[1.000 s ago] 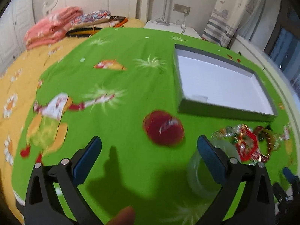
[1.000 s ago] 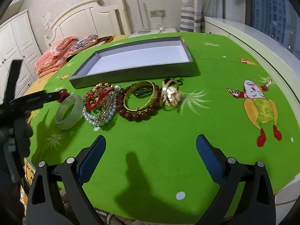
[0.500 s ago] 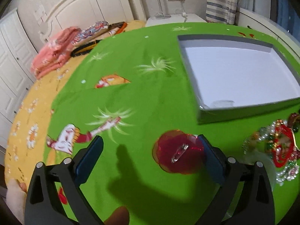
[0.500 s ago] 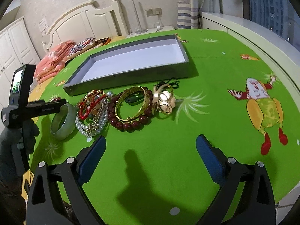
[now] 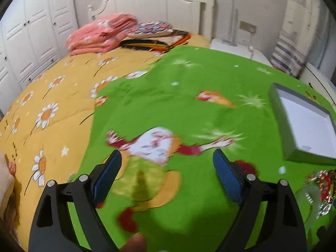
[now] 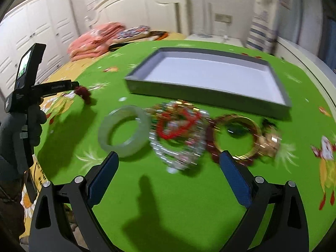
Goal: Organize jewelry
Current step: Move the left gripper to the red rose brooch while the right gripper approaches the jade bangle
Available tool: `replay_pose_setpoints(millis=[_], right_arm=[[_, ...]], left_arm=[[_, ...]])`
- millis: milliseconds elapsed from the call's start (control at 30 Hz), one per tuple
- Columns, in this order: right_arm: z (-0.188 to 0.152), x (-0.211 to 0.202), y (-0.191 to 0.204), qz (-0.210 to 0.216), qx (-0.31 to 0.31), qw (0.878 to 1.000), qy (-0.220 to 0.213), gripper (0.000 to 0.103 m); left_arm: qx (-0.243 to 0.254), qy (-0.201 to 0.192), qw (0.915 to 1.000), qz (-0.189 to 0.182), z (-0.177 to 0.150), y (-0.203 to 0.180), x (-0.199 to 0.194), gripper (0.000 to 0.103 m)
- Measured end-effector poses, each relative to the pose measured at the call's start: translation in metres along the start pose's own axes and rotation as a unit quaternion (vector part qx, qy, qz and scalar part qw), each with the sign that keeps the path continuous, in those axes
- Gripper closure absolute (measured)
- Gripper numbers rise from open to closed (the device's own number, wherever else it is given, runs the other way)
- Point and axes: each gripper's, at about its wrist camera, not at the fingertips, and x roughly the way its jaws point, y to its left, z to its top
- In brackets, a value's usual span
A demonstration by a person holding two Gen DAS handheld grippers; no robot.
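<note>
A grey tray [image 6: 210, 96] with a white floor lies on the green cloth; it also shows in the left wrist view [image 5: 279, 105]. In front of it lie a pale green jade bangle [image 6: 124, 132], a heap of red and pearl bead strands [image 6: 178, 134], a gold bangle [image 6: 237, 136] over dark red beads, and a gold flower piece [image 6: 271, 140]. A red brooch [image 6: 83, 92] lies at the left, also behind a finger in the left wrist view [image 5: 245, 167]. My right gripper [image 6: 169, 178] is open and empty, just short of the beads. My left gripper [image 5: 168, 176] is open and empty over the cloth.
The green cartoon-print cloth [image 6: 168, 199] lies over a yellow daisy quilt [image 5: 52, 109]. Folded pink bedding [image 5: 100, 33] sits by the white headboard. A gloved hand holds the left gripper's handle [image 6: 25, 113]. White wardrobes [image 5: 27, 33] stand at left, a nightstand [image 5: 237, 46] at back.
My left gripper has swung left, away from the tray and jewelry; the red brooch slid to its right finger. My right gripper has moved in closer to the bangle and beads.
</note>
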Motion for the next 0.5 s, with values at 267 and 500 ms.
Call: replay_pose_setpoints(millis=[267, 500], right_arm=[[0.01, 0.006, 0.027, 0.025, -0.019, 1.0, 0.002, 0.014], [0.007, -0.011, 0.027, 0.021, -0.023, 0.999, -0.021, 0.022]], left_arm=[[0.027, 0.025, 0.9989, -0.03, -0.032, 0.009, -0.005, 0.017], [0.032, -0.002, 0.9973, -0.065, -0.043, 0.0, -0.035, 0.017]])
